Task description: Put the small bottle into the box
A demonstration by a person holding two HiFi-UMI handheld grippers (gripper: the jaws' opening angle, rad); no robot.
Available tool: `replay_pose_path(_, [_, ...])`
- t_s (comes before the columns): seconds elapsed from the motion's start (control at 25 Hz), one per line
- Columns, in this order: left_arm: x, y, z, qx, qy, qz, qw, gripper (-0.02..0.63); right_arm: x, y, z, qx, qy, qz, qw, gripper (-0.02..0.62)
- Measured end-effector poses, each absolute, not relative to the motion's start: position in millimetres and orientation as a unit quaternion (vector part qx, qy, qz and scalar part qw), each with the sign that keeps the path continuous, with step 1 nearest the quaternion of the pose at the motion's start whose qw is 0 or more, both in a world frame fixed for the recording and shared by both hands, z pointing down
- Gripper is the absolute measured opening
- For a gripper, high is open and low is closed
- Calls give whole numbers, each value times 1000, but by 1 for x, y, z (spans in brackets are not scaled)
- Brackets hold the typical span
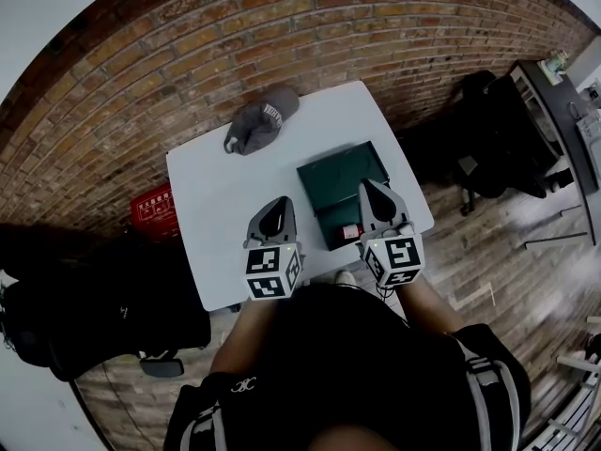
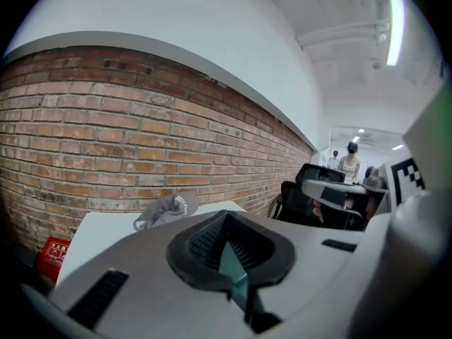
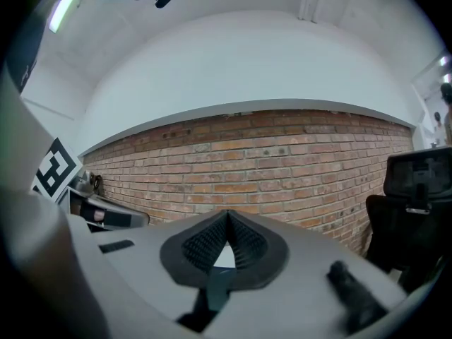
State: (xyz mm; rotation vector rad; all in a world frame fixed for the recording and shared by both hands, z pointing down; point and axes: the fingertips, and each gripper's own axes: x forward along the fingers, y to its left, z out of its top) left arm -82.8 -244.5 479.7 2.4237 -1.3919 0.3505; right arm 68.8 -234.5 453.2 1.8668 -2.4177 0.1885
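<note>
A dark green box (image 1: 343,188) lies on the white table (image 1: 225,205), right of its middle. A small bottle (image 1: 350,232) with a red band lies at the box's near end; I cannot tell whether it is inside. My right gripper (image 1: 368,188) hovers over the box's right side, just beside the bottle, jaws shut and empty. The left gripper (image 1: 279,203) is left of the box, also shut on nothing. In the left gripper view the gripper (image 2: 226,216) has its pads together, with a sliver of green box below. The right gripper view shows that gripper (image 3: 227,215) closed, facing the brick wall.
A grey cap (image 1: 261,118) rests at the table's far left corner and shows as the cap (image 2: 168,209) in the left gripper view. A red crate (image 1: 153,207) stands on the floor left of the table. Black office chairs (image 1: 493,134) are at the right.
</note>
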Motion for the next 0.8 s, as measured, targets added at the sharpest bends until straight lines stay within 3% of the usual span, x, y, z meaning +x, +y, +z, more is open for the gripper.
replay_pose_path(0.8, [-68, -266, 481, 852, -484, 122, 160, 9, 84, -256, 458, 612, -787, 68, 43, 29])
